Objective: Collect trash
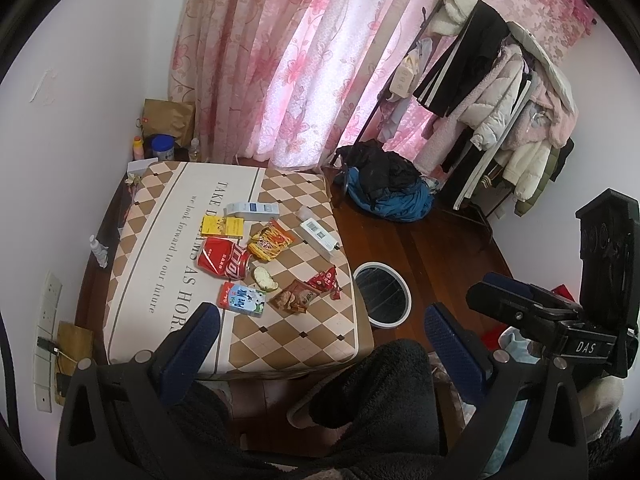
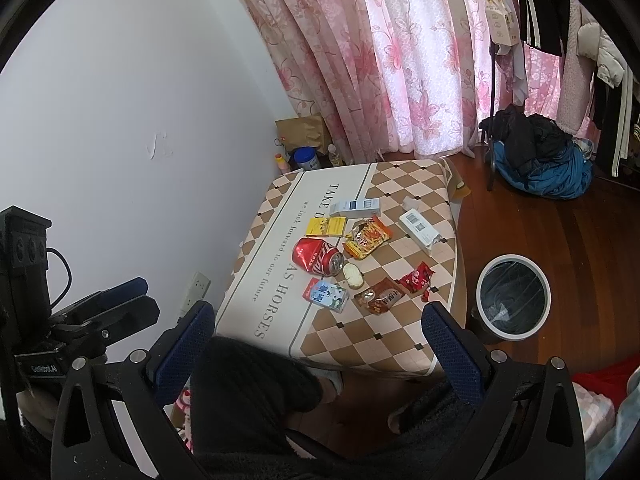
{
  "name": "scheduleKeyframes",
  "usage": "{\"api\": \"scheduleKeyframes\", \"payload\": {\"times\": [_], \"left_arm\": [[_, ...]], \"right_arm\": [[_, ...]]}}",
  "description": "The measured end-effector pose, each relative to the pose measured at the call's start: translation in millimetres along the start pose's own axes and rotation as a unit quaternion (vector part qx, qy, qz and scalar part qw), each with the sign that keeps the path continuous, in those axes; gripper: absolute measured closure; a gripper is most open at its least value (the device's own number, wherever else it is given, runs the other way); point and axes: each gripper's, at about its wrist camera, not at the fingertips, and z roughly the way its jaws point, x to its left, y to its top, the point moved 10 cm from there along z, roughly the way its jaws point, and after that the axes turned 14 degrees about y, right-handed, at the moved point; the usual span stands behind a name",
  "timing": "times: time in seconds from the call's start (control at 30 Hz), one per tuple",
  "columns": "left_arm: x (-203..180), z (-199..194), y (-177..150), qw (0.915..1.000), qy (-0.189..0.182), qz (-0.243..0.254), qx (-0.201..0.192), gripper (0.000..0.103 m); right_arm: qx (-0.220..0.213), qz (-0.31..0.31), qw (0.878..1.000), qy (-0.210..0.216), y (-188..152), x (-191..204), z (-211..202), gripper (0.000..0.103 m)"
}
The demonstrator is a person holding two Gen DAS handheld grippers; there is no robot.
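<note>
Trash lies on a low table with a checked cloth (image 1: 280,344) (image 2: 384,344): a crushed red can (image 1: 222,258) (image 2: 316,258), a small milk carton (image 1: 242,300) (image 2: 326,296), a bread piece (image 1: 265,279) (image 2: 353,275), a yellow snack bag (image 1: 269,244) (image 2: 366,238), a brown wrapper (image 1: 294,296) (image 2: 380,295), a red wrapper (image 1: 326,280) (image 2: 416,277), a yellow box (image 1: 222,227) (image 2: 326,227) and two white boxes (image 1: 253,211) (image 1: 320,236). A white-rimmed bin (image 1: 382,294) (image 2: 514,300) stands on the floor to the table's right. My left gripper (image 1: 320,332) and right gripper (image 2: 316,328) are open, empty, above the near table edge.
A pile of dark and blue clothes (image 1: 386,184) (image 2: 536,160) lies on the wooden floor beyond the bin. A clothes rack with coats (image 1: 500,96) stands at the right. Pink curtains hang behind. Jars and a paper bag (image 1: 168,120) sit in the corner. My legs are below.
</note>
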Motion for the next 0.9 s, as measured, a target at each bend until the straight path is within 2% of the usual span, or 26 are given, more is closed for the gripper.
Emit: {"api": "scheduleKeyframes", "payload": {"times": [0.13, 0.2, 0.23, 0.33, 0.43, 0.5, 0.57, 0.63, 0.7, 0.9], "left_arm": [[2.2, 5.5, 1.3, 0.9999, 0.015, 0.001, -0.003, 0.000], [14.0, 22.8, 4.6, 0.9966, 0.080, 0.007, -0.017, 0.000], [22.7, 35.2, 6.8, 0.9926, 0.119, 0.009, -0.024, 0.000], [48.5, 85.5, 5.2, 0.9805, 0.195, 0.008, -0.018, 0.000], [71.7, 142.3, -5.7, 0.9728, 0.231, -0.001, 0.023, 0.000], [87.6, 183.2, -17.2, 0.9683, 0.242, -0.012, 0.059, 0.000], [100.9, 210.1, -22.7, 0.9637, 0.254, -0.018, 0.079, 0.000], [113.6, 241.6, -30.3, 0.9563, 0.271, -0.019, 0.107, 0.000], [120.2, 257.4, -30.5, 0.9526, 0.277, -0.027, 0.123, 0.000], [135.8, 297.2, -28.2, 0.9471, 0.254, -0.090, 0.174, 0.000]], "right_arm": [[-0.001, 0.001, 1.000, 0.000, -1.1, -1.0, 0.1, 0.000], [-0.001, 0.010, 1.000, -0.006, 1.3, -5.0, 3.8, 0.000], [0.001, 0.017, 1.000, -0.008, 2.2, -9.5, 8.8, 0.000], [0.004, 0.046, 0.999, -0.021, 5.4, -32.7, 31.5, 0.000], [0.013, 0.079, 0.995, -0.053, 2.1, -75.6, 71.7, 0.000], [0.029, 0.110, 0.992, -0.063, -5.7, -109.5, 104.1, 0.000], [0.049, 0.141, 0.986, -0.074, -11.6, -145.4, 141.2, 0.000], [0.062, 0.165, 0.981, -0.083, -17.0, -177.9, 170.8, 0.005], [0.072, 0.186, 0.975, -0.094, -23.2, -210.0, 196.0, 0.007], [0.103, 0.263, 0.953, -0.107, -36.1, -275.1, 270.1, 0.013]]}}
